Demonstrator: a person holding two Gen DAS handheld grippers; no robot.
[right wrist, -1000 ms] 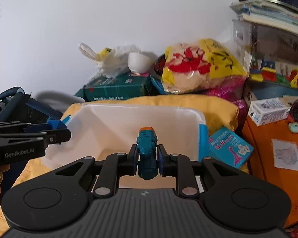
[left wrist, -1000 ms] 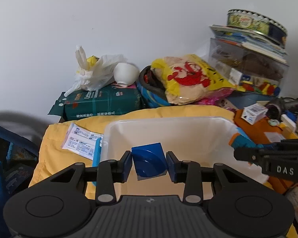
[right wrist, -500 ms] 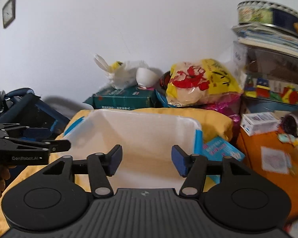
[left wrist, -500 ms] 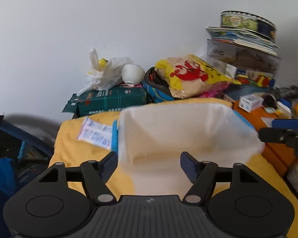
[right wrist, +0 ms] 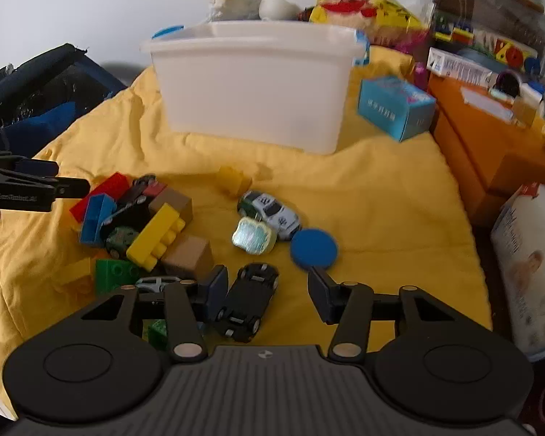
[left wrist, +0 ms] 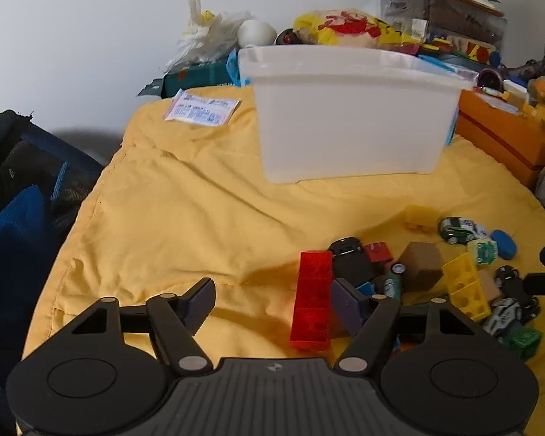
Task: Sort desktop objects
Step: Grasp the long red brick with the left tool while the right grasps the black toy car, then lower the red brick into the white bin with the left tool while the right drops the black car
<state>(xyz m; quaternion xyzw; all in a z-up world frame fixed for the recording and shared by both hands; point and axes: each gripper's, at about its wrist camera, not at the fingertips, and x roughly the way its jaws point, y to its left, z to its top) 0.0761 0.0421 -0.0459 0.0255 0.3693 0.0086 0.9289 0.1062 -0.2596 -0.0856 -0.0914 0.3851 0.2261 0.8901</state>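
Observation:
A white plastic bin (left wrist: pixel 348 109) (right wrist: pixel 250 87) stands on the yellow cloth (left wrist: pixel 200 218). In front of it lies a heap of toys. My left gripper (left wrist: pixel 274 303) is open, low over the cloth, and a red brick (left wrist: pixel 312 305) lies between its fingers, close to the right one. My right gripper (right wrist: pixel 269 292) has its jaws closing around a black toy car (right wrist: pixel 247 301), which sits by the left finger; the right finger stands apart from it. The left gripper (right wrist: pixel 36 189) also shows at the left edge of the right wrist view.
The heap holds a yellow brick (right wrist: pixel 156 236), a brown block (right wrist: pixel 189 256), a green brick (right wrist: pixel 116 274), a white toy car (right wrist: pixel 272 212) and a blue disc (right wrist: pixel 314 247). A blue carton (right wrist: pixel 396 107) and an orange box (right wrist: pixel 490 138) stand on the right. A dark bag (left wrist: pixel 14 189) lies left.
Both grippers were shut over the bin, left on a blue block, right on a teal toy. Both opened and let go, then drew back and sank to the toy heap.

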